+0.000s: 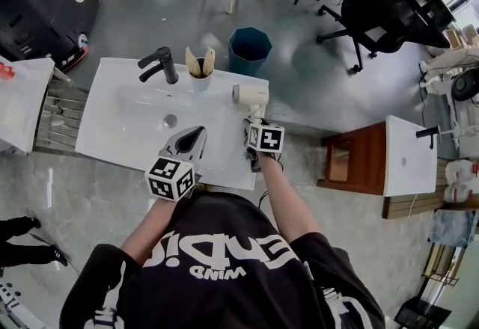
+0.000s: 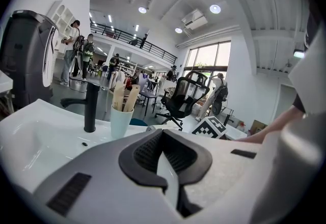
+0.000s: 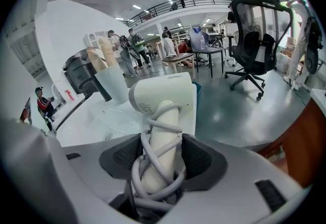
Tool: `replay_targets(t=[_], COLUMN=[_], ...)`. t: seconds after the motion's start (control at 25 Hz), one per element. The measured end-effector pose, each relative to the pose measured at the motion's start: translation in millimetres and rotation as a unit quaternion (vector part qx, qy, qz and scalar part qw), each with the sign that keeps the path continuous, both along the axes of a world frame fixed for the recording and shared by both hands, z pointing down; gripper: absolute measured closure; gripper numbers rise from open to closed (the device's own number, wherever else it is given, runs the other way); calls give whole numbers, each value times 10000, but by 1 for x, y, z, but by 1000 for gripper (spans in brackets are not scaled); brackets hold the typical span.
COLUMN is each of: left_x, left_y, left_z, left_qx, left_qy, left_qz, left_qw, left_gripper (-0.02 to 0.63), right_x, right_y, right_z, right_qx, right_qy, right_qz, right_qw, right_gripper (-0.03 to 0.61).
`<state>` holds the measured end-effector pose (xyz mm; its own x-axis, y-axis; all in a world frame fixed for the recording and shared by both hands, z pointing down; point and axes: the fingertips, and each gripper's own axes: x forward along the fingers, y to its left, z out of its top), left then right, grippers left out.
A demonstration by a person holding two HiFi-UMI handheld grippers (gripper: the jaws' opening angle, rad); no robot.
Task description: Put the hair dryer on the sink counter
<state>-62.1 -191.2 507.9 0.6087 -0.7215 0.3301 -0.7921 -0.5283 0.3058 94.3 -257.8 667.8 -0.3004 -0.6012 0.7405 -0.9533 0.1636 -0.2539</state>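
A cream hair dryer [image 1: 251, 93] with its grey cord wound round the handle is over the right end of the white sink counter [image 1: 120, 122]. My right gripper [image 1: 255, 124] is shut on that handle. In the right gripper view the dryer [image 3: 163, 95] stands up between the pads of that gripper [image 3: 158, 167], nozzle pointing left. Whether it rests on the counter I cannot tell. My left gripper [image 1: 196, 134] hovers over the counter's front edge, shut with nothing in it [image 2: 165, 154].
A black faucet [image 1: 159, 64] and a cup of wooden sticks [image 1: 199, 66] stand at the back of the basin. A blue bin [image 1: 249, 49] sits on the floor behind the counter. An office chair [image 1: 382, 13] and a second small sink unit [image 1: 408, 155] are to the right.
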Motion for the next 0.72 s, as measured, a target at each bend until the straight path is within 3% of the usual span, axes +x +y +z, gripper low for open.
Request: replay_targets(t=[0.32,0.72], left_x=[1,-2], left_y=[5,12], left_z=[1,-2], left_qx=[-43,-26], left_qy=[46,54], left_qz=[5,-7], left_qw=[10000,10000], left_gripper=[605,605], right_x=[-1,4], right_y=[1,10], right_z=[0,-29], right_qx=[45,461], right_qy=[151,114], right_qz=[-61,-143], right_qw=[9999,9988], right_gripper=[327,314])
